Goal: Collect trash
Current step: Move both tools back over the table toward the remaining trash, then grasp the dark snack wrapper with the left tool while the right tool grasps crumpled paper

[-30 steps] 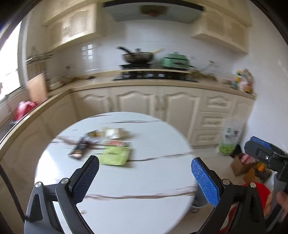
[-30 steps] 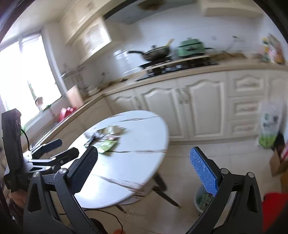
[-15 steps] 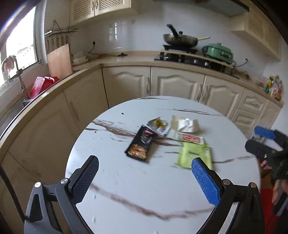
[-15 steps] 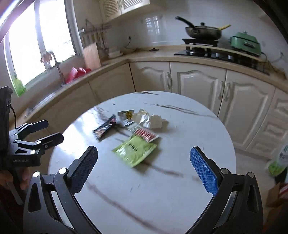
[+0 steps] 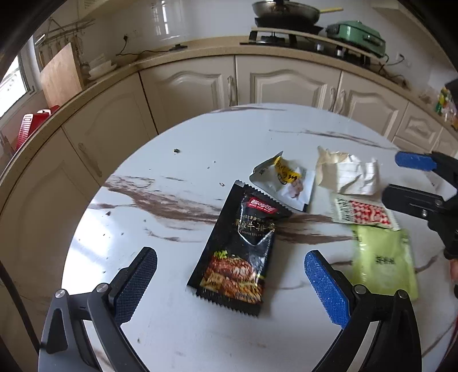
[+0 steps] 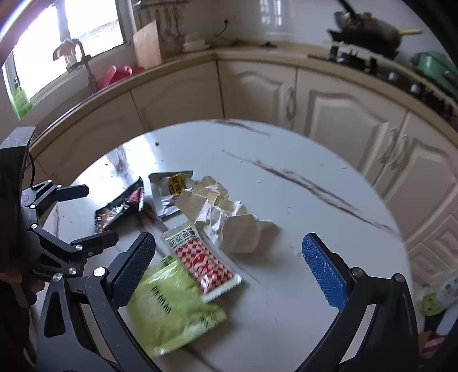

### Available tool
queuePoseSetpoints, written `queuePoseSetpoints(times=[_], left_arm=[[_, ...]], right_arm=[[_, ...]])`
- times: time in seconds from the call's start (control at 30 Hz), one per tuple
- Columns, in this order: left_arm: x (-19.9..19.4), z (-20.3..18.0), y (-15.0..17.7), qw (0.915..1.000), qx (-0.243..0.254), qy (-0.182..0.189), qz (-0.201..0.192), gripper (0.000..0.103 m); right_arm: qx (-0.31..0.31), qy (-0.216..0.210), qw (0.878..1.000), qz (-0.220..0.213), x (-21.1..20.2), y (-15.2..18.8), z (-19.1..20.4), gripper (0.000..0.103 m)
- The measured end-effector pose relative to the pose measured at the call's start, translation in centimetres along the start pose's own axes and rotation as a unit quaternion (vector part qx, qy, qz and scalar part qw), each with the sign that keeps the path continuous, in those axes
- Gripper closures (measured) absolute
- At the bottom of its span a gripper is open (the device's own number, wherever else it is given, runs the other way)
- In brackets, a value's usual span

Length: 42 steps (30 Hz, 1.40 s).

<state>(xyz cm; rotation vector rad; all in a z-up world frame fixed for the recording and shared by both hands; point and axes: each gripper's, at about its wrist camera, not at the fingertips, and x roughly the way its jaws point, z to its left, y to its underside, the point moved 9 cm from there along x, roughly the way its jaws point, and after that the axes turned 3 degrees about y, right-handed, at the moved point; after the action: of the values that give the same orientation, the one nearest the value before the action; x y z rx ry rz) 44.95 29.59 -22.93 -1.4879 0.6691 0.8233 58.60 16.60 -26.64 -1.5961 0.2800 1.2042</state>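
Note:
Several pieces of trash lie on a round white marble table (image 5: 200, 337). A black steak wrapper (image 5: 240, 251) lies between the open fingers of my left gripper (image 5: 229, 283). Beyond it are a silver packet with a yellow label (image 5: 283, 183), crumpled lined paper (image 5: 349, 174), a red-checked wrapper (image 5: 363, 213) and a lime-green packet (image 5: 383, 263). My right gripper (image 6: 232, 269) is open above the red-checked wrapper (image 6: 203, 257), with the green packet (image 6: 169, 306) by its left finger and the crumpled paper (image 6: 226, 217) ahead. The black wrapper (image 6: 120, 207) lies at left.
Cream kitchen cabinets (image 5: 274, 83) curve behind the table, with a stove, a pan (image 5: 286, 8) and a green cooker (image 5: 357, 34) on the counter. A red dish rack (image 5: 31, 126) sits at left. A green-and-white bag (image 6: 438, 294) stands on the floor at right.
Both grippers have come closer and lower over the table, so the trash now fills the views. The black wrapper now sits between my left fingers. Both stay open.

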Motion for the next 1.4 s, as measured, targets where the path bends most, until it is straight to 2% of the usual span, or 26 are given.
queuePoseSetpoints(times=[0.1, 0.13, 0.17, 0.23, 0.3, 0.33, 0.37, 0.4, 0.43, 0.47, 0.6, 0.67, 0.73, 0.87, 1.03, 1.27, 1.4], left_arm=[[1.4, -0.7, -0.1, 0.9999, 0.002, 0.012, 0.01, 0.02], [1.4, -0.8, -0.2, 0.9997, -0.004, 0.023, 0.01, 0.035], [1.3, -0.7, -0.2, 0.9992, -0.013, 0.036, 0.009, 0.04], [1.2, -0.4, -0.4, 0.9994, -0.014, 0.03, 0.007, 0.057], [1.1, -0.3, -0.3, 0.9995, -0.01, 0.029, 0.005, 0.061], [1.0, -0.3, -0.3, 0.9996, -0.009, 0.026, 0.005, 0.064], [1.0, -0.3, -0.4, 0.9998, -0.008, 0.02, 0.002, 0.07], [0.5, -0.4, -0.5, 0.9999, -0.002, 0.016, -0.002, 0.074], [0.3, -0.6, -0.5, 0.9999, 0.004, 0.014, -0.003, 0.082], [0.2, -0.9, -0.5, 0.9998, 0.011, 0.013, 0.0, 0.087], [-0.7, -1.0, 0.1, 0.9999, 0.01, 0.006, 0.002, 0.091], [-1.1, -0.6, 0.0, 0.9999, -0.001, 0.01, -0.003, 0.103], [-1.8, -0.6, 0.4, 0.9996, -0.012, 0.027, -0.002, 0.103], [-3.2, -1.3, 2.0, 0.9994, -0.02, 0.03, -0.002, 0.103], [-5.8, -2.5, 4.1, 0.998, -0.039, 0.048, -0.01, 0.103], [-10.9, -5.7, 6.1, 0.9959, -0.042, 0.067, -0.044, 0.103], [-13.2, -8.4, 7.1, 0.9947, -0.022, 0.083, -0.057, 0.103]], right_arm=[[-0.011, -0.017, 1.0, 0.002, 1.2, -0.2, 0.3, 0.0], [-0.013, -0.019, 1.0, 0.006, 1.7, -0.2, 0.3, 0.001], [-0.015, -0.02, 1.0, 0.009, 2.1, -0.1, 0.3, 0.002], [-0.017, -0.032, 0.999, 0.012, 2.4, 0.0, 0.3, 0.005], [-0.021, -0.043, 0.999, 0.016, 2.6, 0.1, 0.5, 0.01], [-0.023, -0.04, 0.999, 0.017, 2.7, 0.2, 0.4, 0.024], [-0.024, -0.041, 0.999, 0.019, 2.7, 0.3, 0.5, 0.048], [-0.025, -0.047, 0.998, 0.025, 2.9, 0.4, 0.7, 0.06], [-0.027, -0.051, 0.998, 0.031, 3.0, 0.6, 0.9, 0.069], [-0.027, -0.05, 0.998, 0.034, 3.1, 0.7, 1.0, 0.069], [-0.037, -0.047, 0.998, 0.034, 2.2, 0.9, 1.8, 0.073], [-0.032, -0.056, 0.998, 0.021, 1.0, 0.8, 1.9, 0.074], [-0.018, -0.069, 0.997, 0.01, -0.6, 0.8, 2.0, 0.074], [-0.01, -0.081, 0.997, -0.004, -3.2, 1.4, 2.3, 0.075], [-0.002, -0.094, 0.996, -0.012, -6.1, 3.9, 3.4, 0.074], [0.022, -0.111, 0.993, -0.035, -10.2, 6.9, 4.3, 0.074], [0.036, -0.117, 0.991, -0.046, -12.7, 8.6, 4.4, 0.074]])
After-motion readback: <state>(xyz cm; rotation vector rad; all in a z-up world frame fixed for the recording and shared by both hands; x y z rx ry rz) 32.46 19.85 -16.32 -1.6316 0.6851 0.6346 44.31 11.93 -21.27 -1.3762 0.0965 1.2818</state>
